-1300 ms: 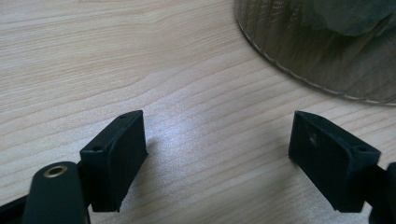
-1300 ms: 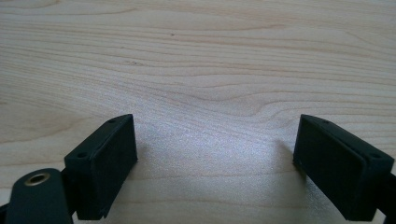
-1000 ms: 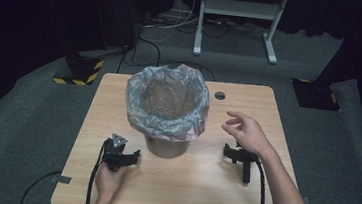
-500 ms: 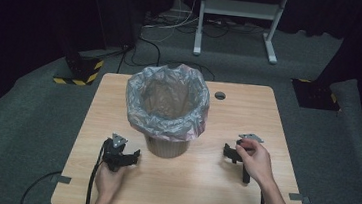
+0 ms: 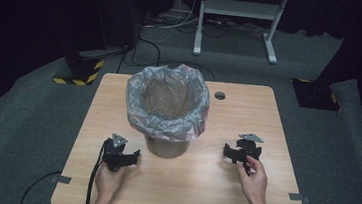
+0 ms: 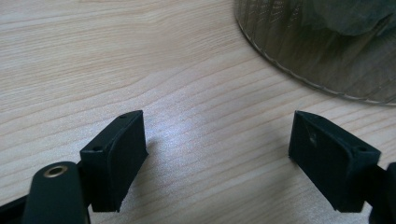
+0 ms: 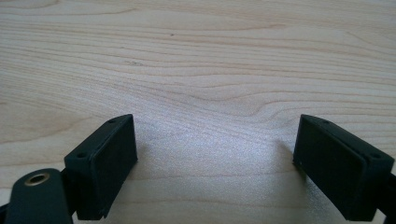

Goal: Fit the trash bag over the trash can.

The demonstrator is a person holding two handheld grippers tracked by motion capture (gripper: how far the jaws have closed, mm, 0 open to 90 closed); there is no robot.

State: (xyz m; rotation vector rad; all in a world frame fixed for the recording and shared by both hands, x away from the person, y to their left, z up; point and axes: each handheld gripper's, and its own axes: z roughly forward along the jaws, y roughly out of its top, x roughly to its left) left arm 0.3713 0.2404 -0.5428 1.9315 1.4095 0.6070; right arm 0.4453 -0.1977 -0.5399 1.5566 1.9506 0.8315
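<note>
Bin (image 5: pixel 168 112) stands on the tabletop (image 5: pixel 278 116), a little left of the middle and toward the far half, its base showing brown below a grey plastic liner (image 5: pixel 142 95) that is folded out over the rim and hangs crumpled down the sides. Inside, the liner looks bare as far as I can see from above. A small round hole (image 5: pixel 220 95) sits in the wood just to the right of the rim, on the far side.

Left tongs (image 5: pixel 122 157) lie on the tabletop near the front edge, just left of the bin's base, with the person's left hand (image 5: pixel 107 181) wrapped around the grip and a black cable (image 5: pixel 93 184) trailing off the near edge. In the left gripper view the jaws stand wide apart over bare wood with nothing between them, and the ribbed lower wall of the bin curves across the far right corner, close but not touching.

Right tongs (image 5: pixel 241 151) rest on the wood to the right of the bin, well apart from it, with the right hand (image 5: pixel 254 177) closing on them from the near side. In the right gripper view those jaws are spread wide too, with plain wood grain between them.

Beyond the tabletop, grey carpet (image 5: pixel 32 118) covers the floor, and a white stand (image 5: pixel 238 9) rises at the far side
</note>
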